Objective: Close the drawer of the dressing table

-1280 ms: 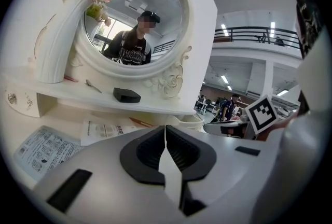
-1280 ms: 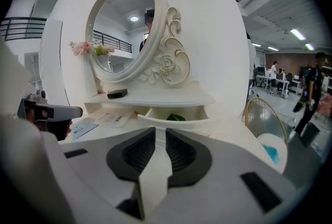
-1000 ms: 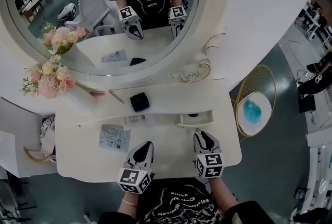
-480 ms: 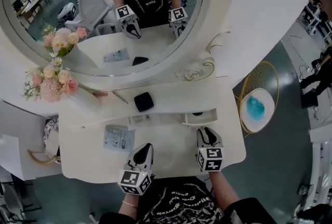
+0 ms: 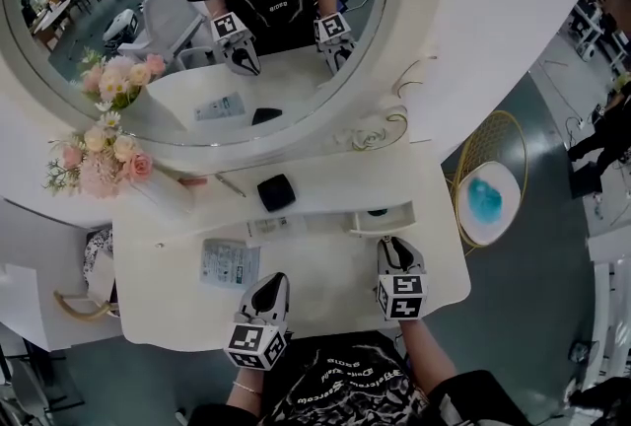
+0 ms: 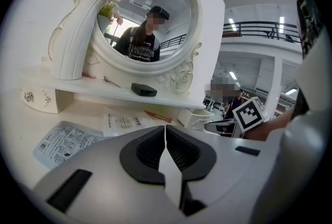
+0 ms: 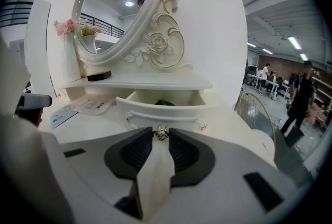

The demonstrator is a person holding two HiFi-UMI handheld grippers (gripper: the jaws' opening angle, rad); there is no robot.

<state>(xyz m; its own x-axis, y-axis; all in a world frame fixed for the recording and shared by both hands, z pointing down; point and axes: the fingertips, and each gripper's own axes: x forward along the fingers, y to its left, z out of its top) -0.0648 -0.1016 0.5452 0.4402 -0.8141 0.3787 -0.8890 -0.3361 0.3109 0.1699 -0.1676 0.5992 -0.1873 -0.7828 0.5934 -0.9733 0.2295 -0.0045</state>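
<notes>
The white dressing table (image 5: pixel 325 291) has its small right-hand drawer (image 5: pixel 381 220) pulled out under the shelf. In the right gripper view the drawer front (image 7: pixel 161 111) faces me, with a dark green thing (image 7: pixel 165 102) inside. My right gripper (image 7: pixel 162 135) (image 5: pixel 392 245) sits at the drawer front. Its jaws have just been closing and now rest on either side of the small metal knob (image 7: pixel 162 134). My left gripper (image 5: pixel 277 279) (image 6: pixel 165 132) hovers over the tabletop to the left, shut with nothing between its pads.
A printed leaflet (image 5: pixel 229 263) lies on the tabletop left of the left gripper. A black compact (image 5: pixel 275 191) and a pen (image 5: pixel 229 184) rest on the shelf under the round mirror (image 5: pixel 197 20). A flower vase (image 5: pixel 99 158) stands far left. A gold wire stool (image 5: pixel 490 199) stands to the right.
The left gripper has drifted slightly toward the leaflet. The right gripper stays at the drawer front, and the drawer has not moved. The head view has shifted a little.
</notes>
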